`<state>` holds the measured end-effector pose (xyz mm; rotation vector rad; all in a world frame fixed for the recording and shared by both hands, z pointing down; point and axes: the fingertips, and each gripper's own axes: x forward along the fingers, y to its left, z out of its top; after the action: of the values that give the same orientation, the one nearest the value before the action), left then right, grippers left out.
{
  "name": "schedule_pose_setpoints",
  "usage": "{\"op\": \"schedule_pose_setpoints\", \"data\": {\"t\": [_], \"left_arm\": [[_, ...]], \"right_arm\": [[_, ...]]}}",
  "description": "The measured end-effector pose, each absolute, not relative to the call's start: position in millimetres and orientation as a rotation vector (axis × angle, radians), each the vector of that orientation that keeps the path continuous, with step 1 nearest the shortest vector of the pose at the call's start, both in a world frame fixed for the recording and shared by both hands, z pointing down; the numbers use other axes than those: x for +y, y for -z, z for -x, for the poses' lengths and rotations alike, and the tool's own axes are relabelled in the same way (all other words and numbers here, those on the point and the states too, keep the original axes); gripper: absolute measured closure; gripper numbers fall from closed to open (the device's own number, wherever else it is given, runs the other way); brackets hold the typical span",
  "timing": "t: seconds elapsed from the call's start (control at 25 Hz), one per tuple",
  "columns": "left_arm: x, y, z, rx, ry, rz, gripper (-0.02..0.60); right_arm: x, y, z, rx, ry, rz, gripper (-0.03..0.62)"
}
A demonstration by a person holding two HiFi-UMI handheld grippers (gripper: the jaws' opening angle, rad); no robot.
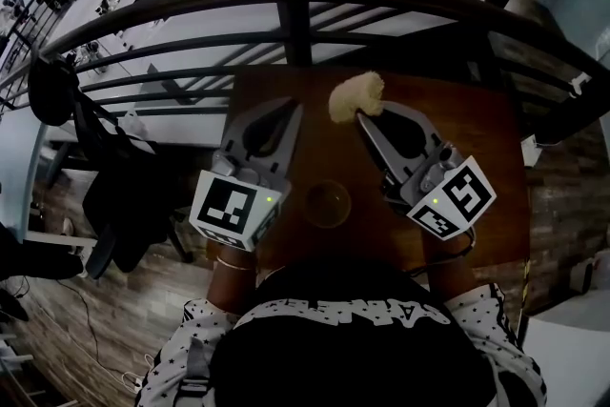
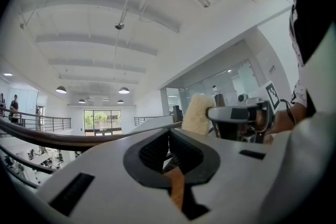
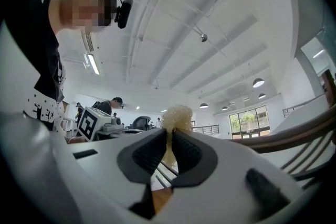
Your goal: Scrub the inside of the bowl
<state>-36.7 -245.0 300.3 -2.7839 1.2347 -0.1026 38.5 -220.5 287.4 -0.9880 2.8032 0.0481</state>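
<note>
The right gripper (image 1: 365, 116) pinched a pale sponge (image 1: 356, 95) over the wooden table (image 1: 477, 195), the left gripper (image 1: 292, 114) alongside, a bowl (image 1: 327, 203) between them.

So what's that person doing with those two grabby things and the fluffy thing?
A person stands at a small wooden table by a railing, holding a gripper in each hand. The right gripper is shut on a pale, fluffy scrubber. The left gripper is shut with nothing in it. What looks like a clear bowl sits on the table between them. The scrubber is held up away from the bowl, not inside it yet.
</note>
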Motion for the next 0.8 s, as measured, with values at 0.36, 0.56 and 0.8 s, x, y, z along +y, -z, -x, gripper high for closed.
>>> {"op": "schedule_pose_setpoints", "data": {"t": [0.36, 0.56, 0.8], "left_arm": [[-251.0, -306.6, 31.7, 1.241, 0.11, 2.795, 0.565], [-250.0, -306.7, 32.1, 1.249, 0.112, 2.79, 0.565], [-251.1, -306.8, 34.7, 1.252, 0.12, 2.795, 0.565]], "right_arm": [[-227.6, -294.5, -45.5, 2.799, -0.025, 0.998, 0.549], [-226.2, -294.8, -46.4, 2.797, -0.021, 0.993, 0.549], [-227.5, -292.6, -45.2, 2.797, -0.016, 0.996, 0.549]]}}
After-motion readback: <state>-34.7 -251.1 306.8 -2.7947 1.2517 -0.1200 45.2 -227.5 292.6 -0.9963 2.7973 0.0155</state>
